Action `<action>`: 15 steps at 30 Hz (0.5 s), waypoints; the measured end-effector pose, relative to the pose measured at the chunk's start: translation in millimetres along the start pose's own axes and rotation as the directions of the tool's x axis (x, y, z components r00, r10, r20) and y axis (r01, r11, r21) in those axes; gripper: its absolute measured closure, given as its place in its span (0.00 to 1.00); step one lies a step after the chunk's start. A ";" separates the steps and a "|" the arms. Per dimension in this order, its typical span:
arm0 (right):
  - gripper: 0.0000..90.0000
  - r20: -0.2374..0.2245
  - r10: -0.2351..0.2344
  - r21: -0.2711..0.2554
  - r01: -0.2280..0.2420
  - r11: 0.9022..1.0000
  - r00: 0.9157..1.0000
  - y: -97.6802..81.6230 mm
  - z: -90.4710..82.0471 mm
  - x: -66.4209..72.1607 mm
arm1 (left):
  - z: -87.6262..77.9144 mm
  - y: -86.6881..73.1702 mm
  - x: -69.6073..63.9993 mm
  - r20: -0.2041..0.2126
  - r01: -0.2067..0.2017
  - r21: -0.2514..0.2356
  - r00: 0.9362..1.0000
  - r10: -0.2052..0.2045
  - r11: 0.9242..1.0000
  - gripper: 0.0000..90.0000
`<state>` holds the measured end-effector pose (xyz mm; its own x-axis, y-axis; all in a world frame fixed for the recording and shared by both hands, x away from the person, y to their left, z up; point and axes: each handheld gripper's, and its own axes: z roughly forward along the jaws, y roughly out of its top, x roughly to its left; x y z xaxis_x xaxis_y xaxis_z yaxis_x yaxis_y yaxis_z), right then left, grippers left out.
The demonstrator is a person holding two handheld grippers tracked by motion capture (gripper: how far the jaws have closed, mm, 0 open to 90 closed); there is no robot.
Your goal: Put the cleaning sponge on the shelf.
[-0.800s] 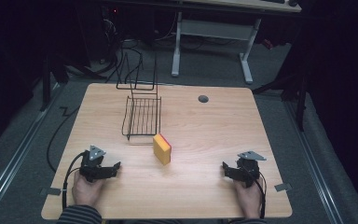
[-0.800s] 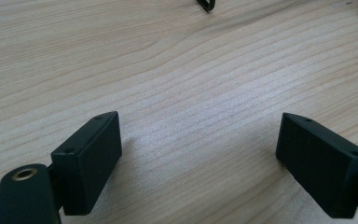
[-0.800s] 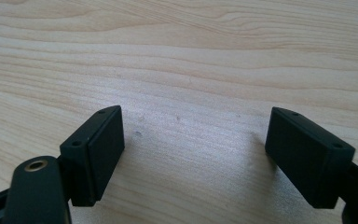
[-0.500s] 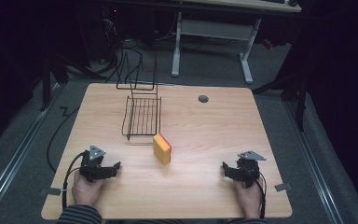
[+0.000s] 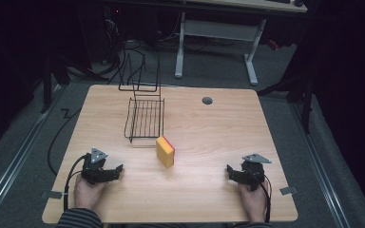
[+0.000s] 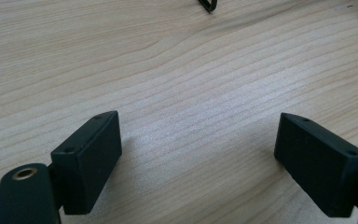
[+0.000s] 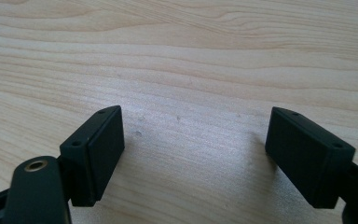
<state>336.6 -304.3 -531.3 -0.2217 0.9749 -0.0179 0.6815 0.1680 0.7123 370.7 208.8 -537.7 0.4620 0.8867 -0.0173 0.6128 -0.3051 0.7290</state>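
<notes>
Both grippers parked at the near edge, nothing held

Left gripper [image 5: 116, 169] and right gripper [image 5: 230, 171] rest on the desk [image 5: 209, 128] with jaws spread wide — likely a ready pose; the yellow sponge [image 5: 165, 151] stands mid-desk, just near of the wire rack [image 5: 145, 118].

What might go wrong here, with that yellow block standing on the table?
The yellow sponge stands on edge, so a nudge from either open tongs, left or right, could probably tip it. It sits close to the wire rack, so it might get pushed against the wires.
</notes>
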 end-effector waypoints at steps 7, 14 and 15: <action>0.22 -0.001 0.000 -0.002 0.000 1.000 1.000 -0.1 0.1 0.0 | 0.1 0.2 -1.3 -0.008 0.008 0.001 1.000 -0.008 1.000 0.17; 0.22 0.000 0.000 0.001 0.000 1.000 1.000 0.0 -0.1 0.0 | -0.4 0.5 -0.1 -0.001 0.029 -0.007 1.000 -0.029 1.000 0.17; 0.22 0.000 0.000 0.001 0.000 1.000 1.000 0.0 -0.1 0.0 | -1.0 0.8 0.6 0.003 0.034 -0.008 0.999 -0.034 0.999 0.17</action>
<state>336.6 -304.3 -531.2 -0.2220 0.9749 -0.0177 0.6821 0.1682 0.7116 370.8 209.5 -536.4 0.4431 0.8954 -0.0443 0.6228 -0.2719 0.7336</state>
